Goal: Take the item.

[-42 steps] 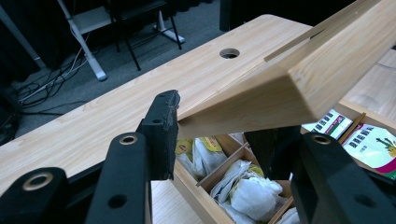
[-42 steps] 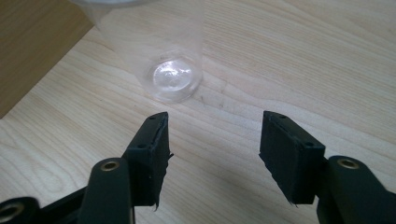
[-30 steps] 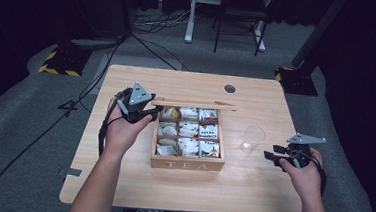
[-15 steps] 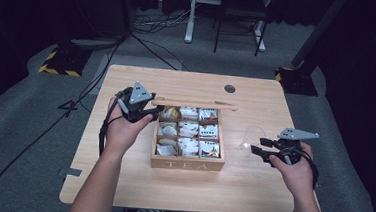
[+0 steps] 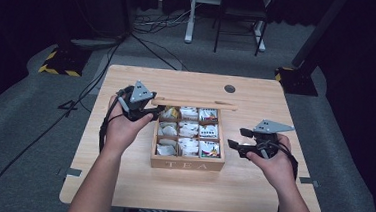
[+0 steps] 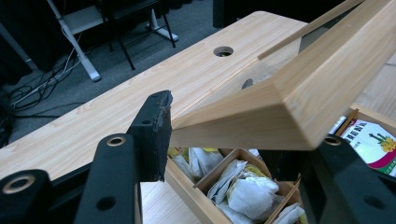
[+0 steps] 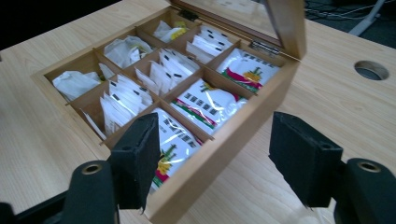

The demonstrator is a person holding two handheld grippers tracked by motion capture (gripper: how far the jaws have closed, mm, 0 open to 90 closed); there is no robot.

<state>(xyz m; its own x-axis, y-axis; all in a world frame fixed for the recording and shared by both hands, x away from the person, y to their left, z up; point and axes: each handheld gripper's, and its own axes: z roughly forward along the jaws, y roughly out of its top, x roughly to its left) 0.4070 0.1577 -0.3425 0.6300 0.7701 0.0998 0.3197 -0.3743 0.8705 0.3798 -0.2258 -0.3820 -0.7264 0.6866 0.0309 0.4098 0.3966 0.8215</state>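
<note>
A wooden tea box [image 5: 187,163] marked TEA sits mid-table, its hinged lid [image 5: 193,104] raised along the back edge. My left gripper [image 5: 150,112] stays at the lid's left corner. In the left gripper view the lid [image 6: 289,93] lies between the jaws of that gripper [image 6: 243,126], which have just been opening, so they no longer squeeze it. My right gripper [image 5: 236,138] hovers just right of the box. Its jaws have just been opening, and this gripper [image 7: 215,135] straddles the box's near corner [image 7: 224,149] without touching. Tea bags [image 7: 205,105] fill the compartments.
The light wooden table [image 5: 120,181] has a round cable hole [image 5: 230,88] behind the box. Dark floor, cables and a desk frame [image 5: 222,18] lie beyond the far edge. Bare tabletop lies left, right and in front of the box.
The right hand has moved left toward the box and risen a little, with its jaws wider. The left hand has stayed at the lid's corner.
</note>
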